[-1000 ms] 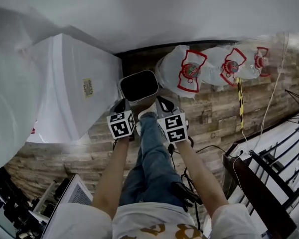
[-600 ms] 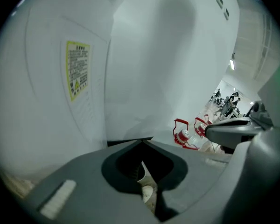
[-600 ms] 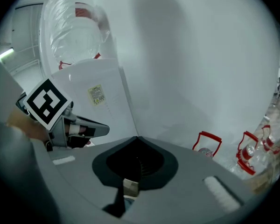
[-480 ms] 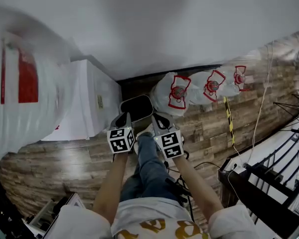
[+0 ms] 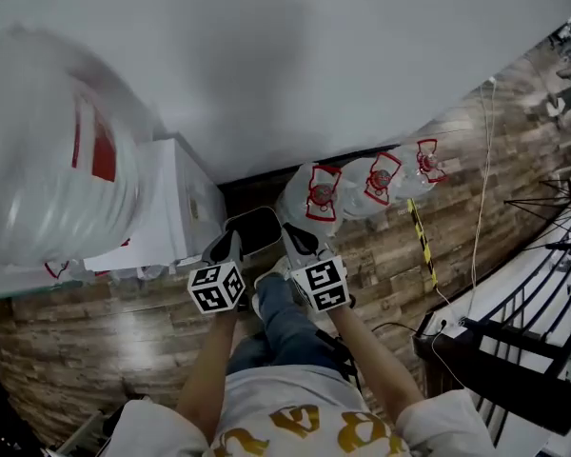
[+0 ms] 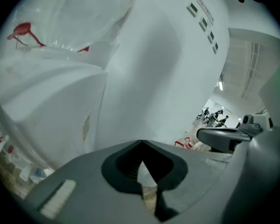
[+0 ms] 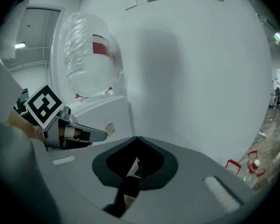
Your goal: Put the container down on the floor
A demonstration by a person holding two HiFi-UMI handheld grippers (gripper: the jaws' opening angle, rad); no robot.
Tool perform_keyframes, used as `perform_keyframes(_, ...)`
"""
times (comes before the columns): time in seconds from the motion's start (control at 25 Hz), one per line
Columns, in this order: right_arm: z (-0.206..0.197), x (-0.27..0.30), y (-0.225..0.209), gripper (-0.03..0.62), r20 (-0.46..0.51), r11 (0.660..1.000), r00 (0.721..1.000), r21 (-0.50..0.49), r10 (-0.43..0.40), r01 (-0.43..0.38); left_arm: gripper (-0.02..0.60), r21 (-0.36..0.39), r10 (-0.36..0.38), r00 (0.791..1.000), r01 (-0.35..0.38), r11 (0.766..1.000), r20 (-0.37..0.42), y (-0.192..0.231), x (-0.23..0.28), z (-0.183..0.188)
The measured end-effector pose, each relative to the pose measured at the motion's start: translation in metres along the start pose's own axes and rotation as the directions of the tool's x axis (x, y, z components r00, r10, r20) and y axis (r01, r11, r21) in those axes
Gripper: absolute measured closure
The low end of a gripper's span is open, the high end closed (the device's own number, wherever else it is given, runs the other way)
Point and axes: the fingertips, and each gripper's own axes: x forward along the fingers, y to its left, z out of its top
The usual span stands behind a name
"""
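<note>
A white wall [image 5: 314,65] fills the far half of the head view, with a wooden plank floor [image 5: 124,312] below it. At far left a white cabinet [image 5: 176,203] stands against the wall with a big clear plastic bag [image 5: 57,160] on top. A row of three clear bags with red handles [image 5: 362,188] lies along the wall at right.

The container [image 5: 252,231], grey-rimmed and dark inside, sits open side up in the gap between the cabinet and the row of bags, close to the wall's foot and just beyond the person's jeans leg [image 5: 285,322]. It looks smaller and further from the head camera than a second ago, so it has probably been lowered most of the way. Whether its base touches the floor cannot be told.

The left gripper [image 5: 226,246] is at the container's left rim and the right gripper [image 5: 297,238] at its right rim. In each gripper view the grey fingers [image 6: 84,190] are drawn nearly together on a thin dark edge in the slit, which I take to be the rim. Both grips are therefore on, and release is not yet done.
</note>
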Motion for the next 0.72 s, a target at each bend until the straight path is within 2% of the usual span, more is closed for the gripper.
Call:
perform_keyframes(0.28,0.045,-0.001,0.000,0.568,0.063,0.999,0.998,-0.040,0.009,-0.007,0.581,0.054,-0.054,0.994,0.049,0.997,0.096,-0.013,-0.010,0.048)
perform_keyframes(0.44,0.063,-0.023,0.011,0.568,0.111,0.999,0.994,-0.041,-0.002,0.007,0.581,0.035,-0.045,0.984,0.040,0.999,0.173,-0.018,-0.042,0.075)
perform_keyframes(0.6,0.074,-0.035,0.017,0.568,0.150,0.999,0.988,-0.011,-0.034,0.036,0.581,-0.045,-0.026,0.977,0.037,0.998,0.211,-0.014,-0.070,0.091)
perform_keyframes(0.72,0.085,-0.047,0.018,0.568,0.181,0.999,0.982,0.011,-0.052,0.051,0.581,0.001,-0.027,0.976,0.028,1.000,0.216,-0.022,-0.083,0.099)
